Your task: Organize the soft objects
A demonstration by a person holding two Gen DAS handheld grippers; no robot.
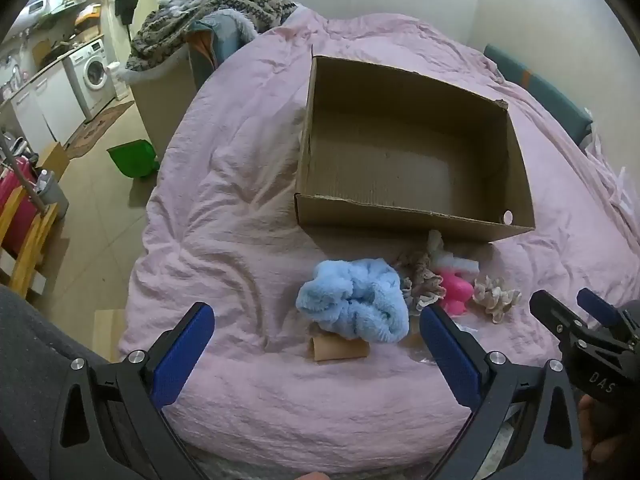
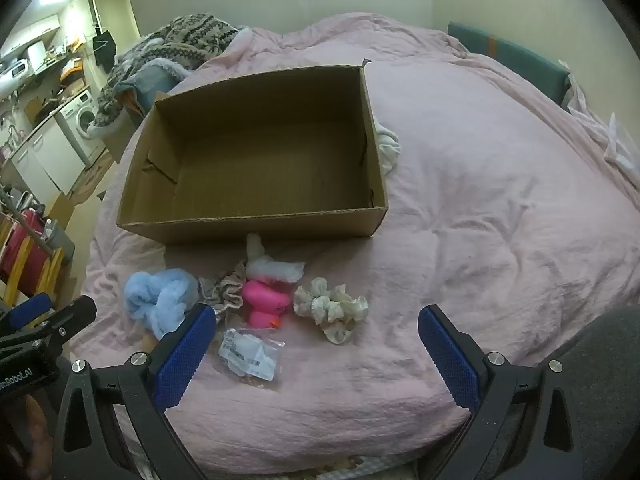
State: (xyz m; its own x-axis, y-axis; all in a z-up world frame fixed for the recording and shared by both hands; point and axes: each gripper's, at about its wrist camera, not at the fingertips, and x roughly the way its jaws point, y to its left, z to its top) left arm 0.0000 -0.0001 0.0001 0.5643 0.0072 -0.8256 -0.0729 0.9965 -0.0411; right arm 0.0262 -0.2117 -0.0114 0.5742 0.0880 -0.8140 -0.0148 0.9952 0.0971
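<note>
An empty open cardboard box (image 1: 404,216) (image 2: 256,224) sits on a pink duvet. In front of it lie a fluffy blue cloth (image 1: 356,304) (image 2: 160,296), a beige scrunchie (image 1: 420,280) (image 2: 222,290), a pink toy (image 1: 454,290) (image 2: 264,304), a white fluffy piece (image 2: 272,268) and a cream scrunchie (image 1: 496,296) (image 2: 332,306). My left gripper (image 1: 316,320) is open and empty just short of the blue cloth. My right gripper (image 2: 312,320) is open and empty, just short of the pink toy and cream scrunchie.
A cardboard tube (image 1: 340,348) lies by the blue cloth. A clear plastic packet (image 2: 250,354) lies before the pink toy. A patterned blanket pile (image 1: 212,16) sits at the bed's far left. A green bin (image 1: 132,158) stands on the floor.
</note>
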